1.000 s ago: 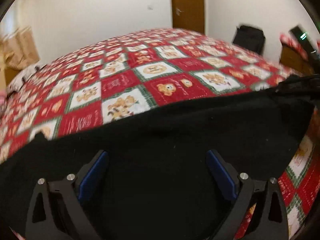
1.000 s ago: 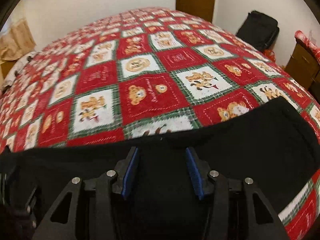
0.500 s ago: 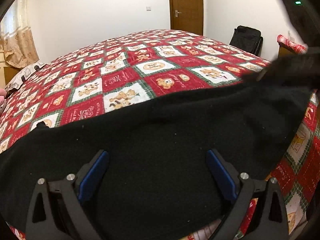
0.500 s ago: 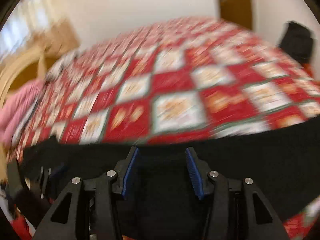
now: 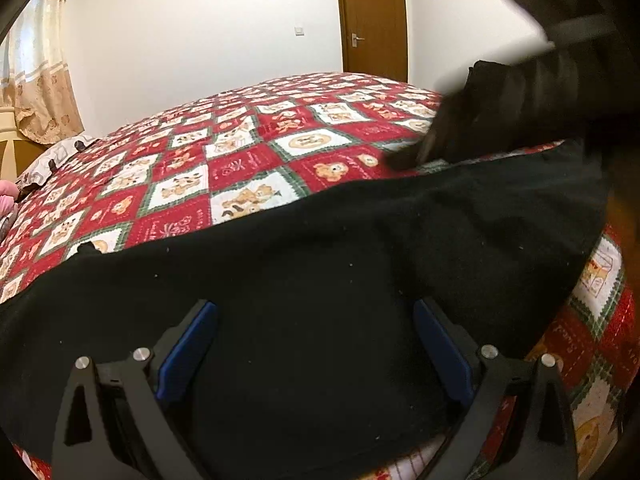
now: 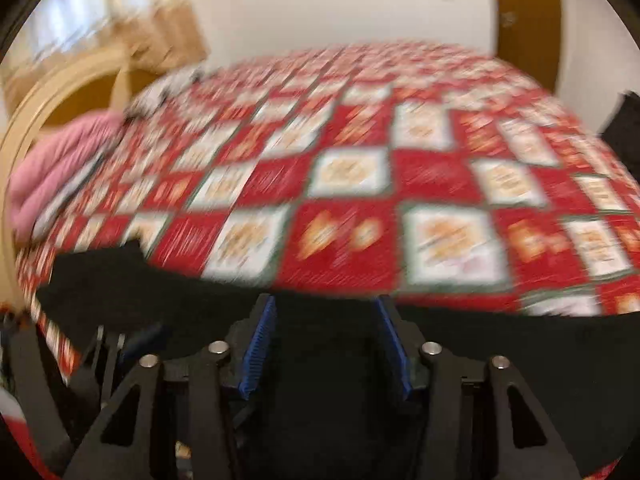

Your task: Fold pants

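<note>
Black pants point(image 5: 320, 264) lie across the near edge of a bed with a red, white and green patchwork quilt point(image 5: 248, 160). My left gripper point(image 5: 316, 344) is open wide, low over the pants, with fabric between the blue pads. My right gripper point(image 6: 326, 344) shows in its own blurred view with jaws partly apart around black fabric point(image 6: 328, 380); I cannot tell whether it pinches the cloth. In the left wrist view a lifted, blurred part of the pants point(image 5: 520, 96) hangs at the upper right.
A brown door point(image 5: 372, 20) and white wall stand beyond the bed. A curtain point(image 5: 36, 72) hangs at the left. A pink item point(image 6: 56, 168) lies by a cream bed frame point(image 6: 24, 136) at the left. My left gripper point(image 6: 120, 344) shows low left in the right wrist view.
The right gripper has swung leftward and upward, its view now blurred and facing the bed's left side. The pants' right end has risen in the left wrist view. The left gripper stayed put.
</note>
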`<state>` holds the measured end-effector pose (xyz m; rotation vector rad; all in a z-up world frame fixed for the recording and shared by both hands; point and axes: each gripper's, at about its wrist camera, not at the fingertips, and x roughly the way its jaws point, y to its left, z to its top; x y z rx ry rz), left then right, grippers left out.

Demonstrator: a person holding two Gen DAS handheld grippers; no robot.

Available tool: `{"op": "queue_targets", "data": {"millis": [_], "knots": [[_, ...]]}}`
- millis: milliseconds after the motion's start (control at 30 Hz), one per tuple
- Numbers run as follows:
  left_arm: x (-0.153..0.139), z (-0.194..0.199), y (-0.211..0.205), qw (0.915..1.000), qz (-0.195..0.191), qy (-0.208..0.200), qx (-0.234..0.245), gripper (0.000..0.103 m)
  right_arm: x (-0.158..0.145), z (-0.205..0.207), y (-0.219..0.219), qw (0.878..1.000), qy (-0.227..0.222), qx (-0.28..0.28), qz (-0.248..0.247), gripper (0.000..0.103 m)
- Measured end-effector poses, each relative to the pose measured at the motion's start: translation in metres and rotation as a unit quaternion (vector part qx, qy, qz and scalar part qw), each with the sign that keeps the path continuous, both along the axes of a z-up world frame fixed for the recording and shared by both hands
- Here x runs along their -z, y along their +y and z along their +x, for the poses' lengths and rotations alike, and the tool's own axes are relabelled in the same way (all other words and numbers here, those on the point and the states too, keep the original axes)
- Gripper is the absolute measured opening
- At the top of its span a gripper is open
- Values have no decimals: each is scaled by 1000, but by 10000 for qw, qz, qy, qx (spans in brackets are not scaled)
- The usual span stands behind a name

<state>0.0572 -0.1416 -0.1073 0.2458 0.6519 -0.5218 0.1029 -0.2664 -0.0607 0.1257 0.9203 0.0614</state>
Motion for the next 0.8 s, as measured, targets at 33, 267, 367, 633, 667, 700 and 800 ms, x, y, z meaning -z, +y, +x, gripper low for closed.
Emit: {"op": "queue_targets", "data": {"millis": [33,267,367,633,667,700,800], "knots": [[0,1,0,10000,-10,10,6,101,13,8,6,9997,224,-66,55,50],[-1,0,1,10000,-59,11,0,102,-14,-13,-15,9964,-642,479,272,51],[-1,0,2,10000,-74,31,-3,102,-47,-67,-65,9787,-1421,1477,136,52],[-2,3,0,9999,-40,119,-74,103,-52,-213,-241,8729,-1790,4534,198,67],[-2,4,1,9999,-37,127,-81,103,-44,-223,-259,8660,-1640,4713,300,67],[-2,4,1,9999,-31,134,-86,103,-36,-226,-269,8636,-1515,4787,458,67],[-2,5,0,9998,1,157,-126,103,-30,-229,-263,8681,-1703,4645,398,67]]}}
